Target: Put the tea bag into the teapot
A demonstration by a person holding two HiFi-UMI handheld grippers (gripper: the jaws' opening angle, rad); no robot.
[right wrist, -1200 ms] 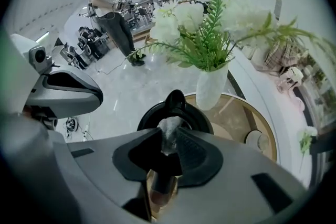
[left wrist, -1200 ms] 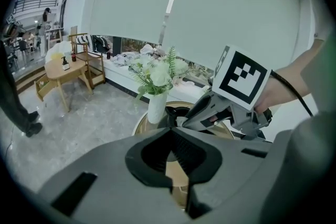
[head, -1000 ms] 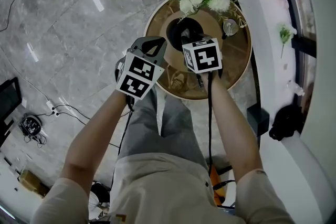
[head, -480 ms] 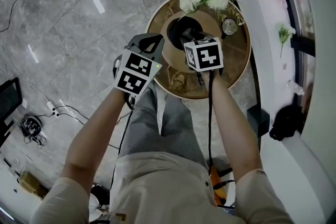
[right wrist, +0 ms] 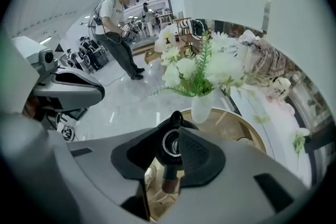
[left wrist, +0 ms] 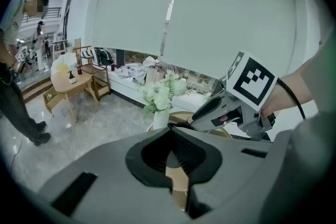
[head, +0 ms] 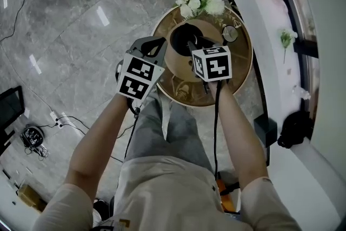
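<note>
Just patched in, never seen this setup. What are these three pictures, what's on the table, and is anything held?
No robot: a person holds a gripper in each hand; the marker cubes belong to them. The head view looks down from the person's head; each gripper view looks along that gripper's jaws. On the round table stand a dark teapot, a vase of white flowers and seemingly a small cup. The left gripper is shut, apparently empty. The right gripper hangs over the teapot, jaws apart, apparently empty. No tea bag shows.
</note>
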